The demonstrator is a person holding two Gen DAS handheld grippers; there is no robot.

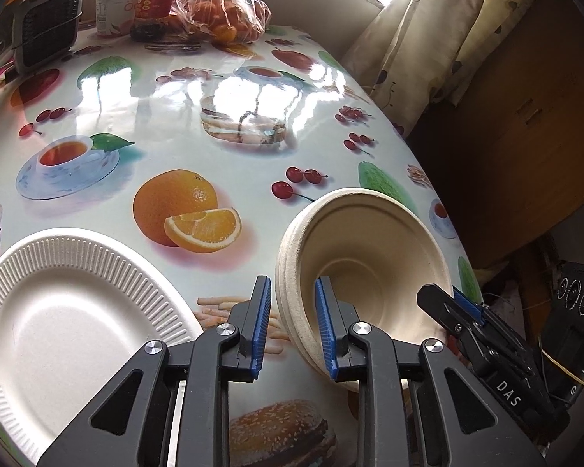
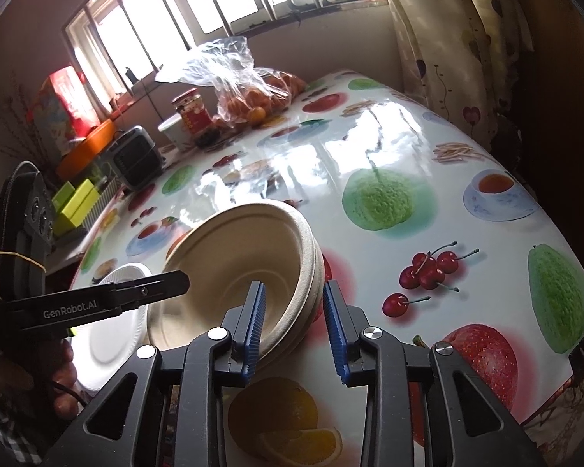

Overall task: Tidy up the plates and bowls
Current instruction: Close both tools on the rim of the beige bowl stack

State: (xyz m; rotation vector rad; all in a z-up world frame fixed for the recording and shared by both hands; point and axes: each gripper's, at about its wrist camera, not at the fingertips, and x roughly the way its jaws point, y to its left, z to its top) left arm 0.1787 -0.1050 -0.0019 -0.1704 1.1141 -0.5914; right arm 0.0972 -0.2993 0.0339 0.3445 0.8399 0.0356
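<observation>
Both tongs straddle opposite rims of the nested bowls (image 1: 370, 268): the left tongs (image 1: 292, 327) and right tongs (image 2: 294, 330) sit narrowed around the stack's wall, though pad contact is unclear. Squeeze evenly, lift together. Both point steeply down; the plate (image 1: 78, 311) lies left of the bowls on the table (image 1: 253, 124).

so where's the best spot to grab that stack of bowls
By the rim, coming down from above with one finger inside and one outside. The stack of bowls is nested and open side up, so its wall is thin enough to pinch, while the whole body looks too wide. The left gripper and right gripper straddle opposite sides of the rim that way.
</observation>
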